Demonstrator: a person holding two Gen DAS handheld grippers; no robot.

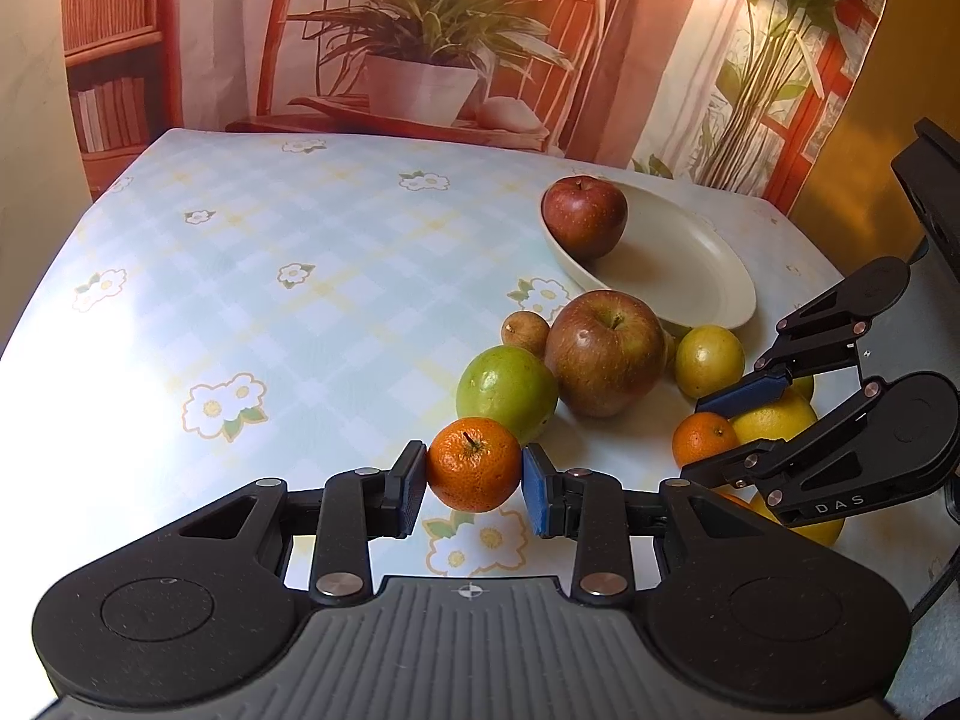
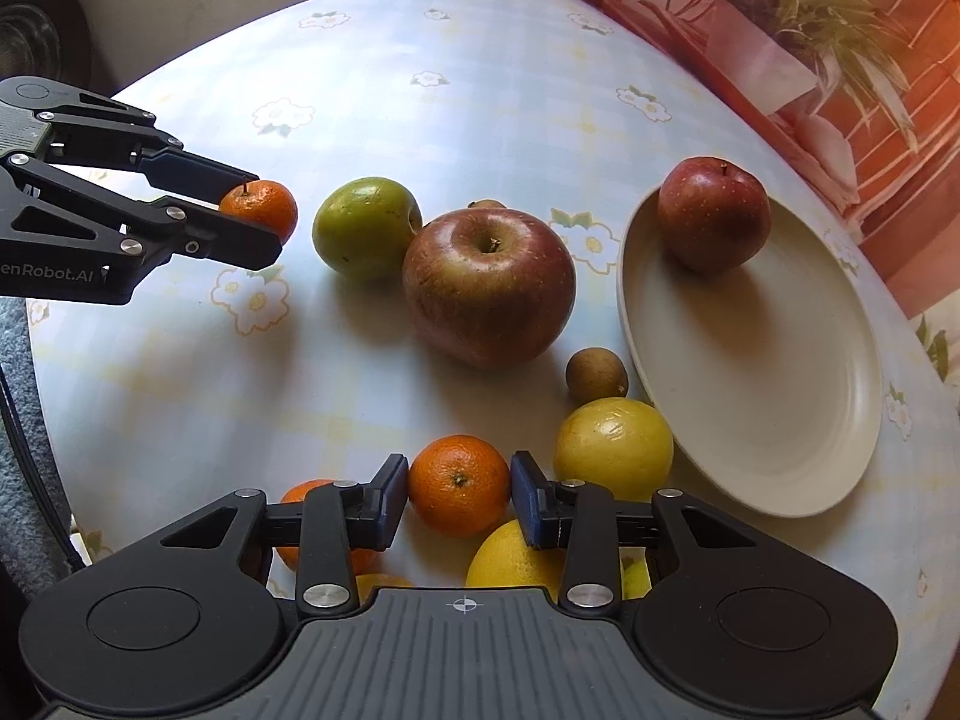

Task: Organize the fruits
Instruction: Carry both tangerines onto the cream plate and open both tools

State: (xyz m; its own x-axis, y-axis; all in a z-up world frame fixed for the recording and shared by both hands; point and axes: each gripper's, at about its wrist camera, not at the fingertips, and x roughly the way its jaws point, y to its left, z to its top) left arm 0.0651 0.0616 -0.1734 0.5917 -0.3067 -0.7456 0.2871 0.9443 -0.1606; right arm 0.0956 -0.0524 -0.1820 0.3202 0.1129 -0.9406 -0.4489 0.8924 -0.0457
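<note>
Right gripper: jaws narrow, one pad on each side of a mandarin that lies on the table; pads touch or nearly touch the peel, and full clamping cannot be confirmed.
Left gripper: clamped on a stemmed mandarin, held just clear of the cloth.
Plate: cream, at the far right of the fruit; one red apple sits on its far rim, the rest of the dish is bare.
Loose fruit: big apple at centre, green fruit touching it on the left, small brown fruit and yellow-green fruit beside the plate edge, lemon and more citrus under the right gripper.
Step in hand: judged as a two-handed pick of the mandarins; the left pick is complete, the right is at the closing stage.
Next move, right: confirm a firm squeeze, then lift straight up to clear the lemon and the yellow-green fruit, which sit just beside the pads.
Next move, left: carry its mandarin to its sorting place; the destination cannot be told from the views.
Caution: round fruit rolls; a nudge to neighbours may scatter the cluster.
</note>
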